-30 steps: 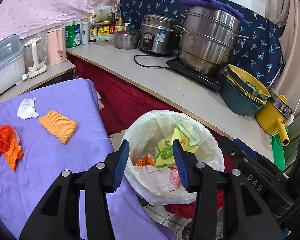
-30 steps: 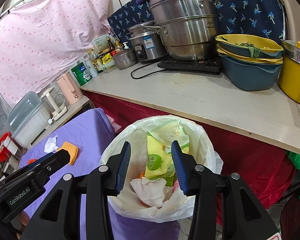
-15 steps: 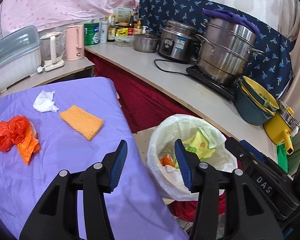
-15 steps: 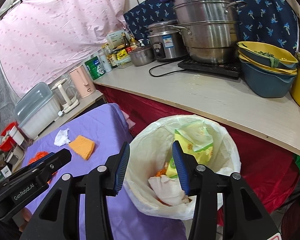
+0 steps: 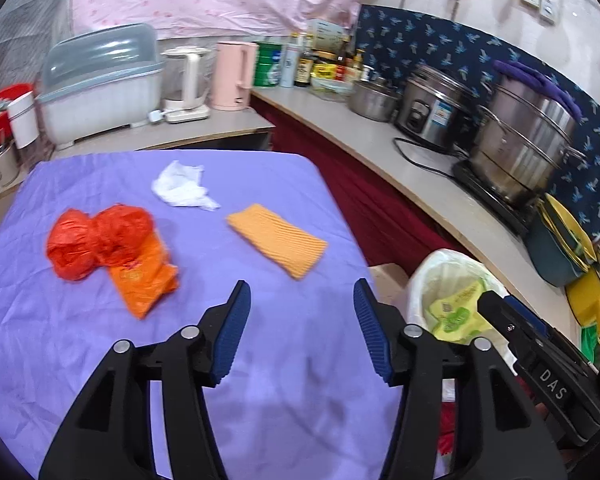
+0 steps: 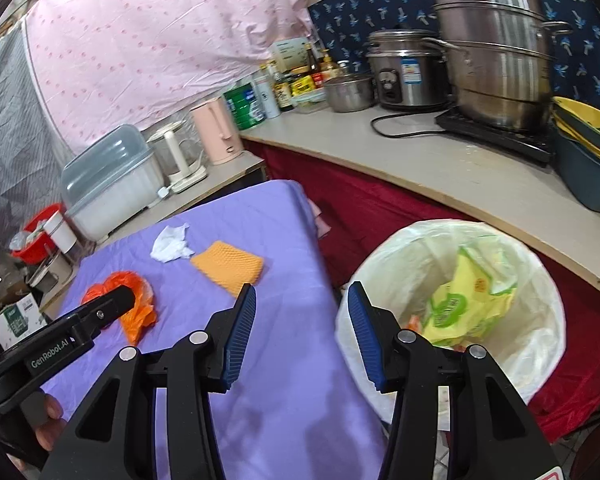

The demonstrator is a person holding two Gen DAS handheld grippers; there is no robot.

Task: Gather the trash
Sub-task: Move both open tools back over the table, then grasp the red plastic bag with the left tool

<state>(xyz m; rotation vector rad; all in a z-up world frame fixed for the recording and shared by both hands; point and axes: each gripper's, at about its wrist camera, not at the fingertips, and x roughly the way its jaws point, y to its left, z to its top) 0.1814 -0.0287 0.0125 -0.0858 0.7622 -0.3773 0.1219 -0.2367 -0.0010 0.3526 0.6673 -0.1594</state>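
A: Why do both grippers hang empty?
B: The left gripper and right gripper have just been opening, nothing between their jaws, likely readying for the table's trash: red bag, tissue, orange pad, centre-left.
A: The bin?
B: Lower right. The yellow packet hides what's beneath.

Both wrist views look steeply down, sharing the purple table and lined bin.
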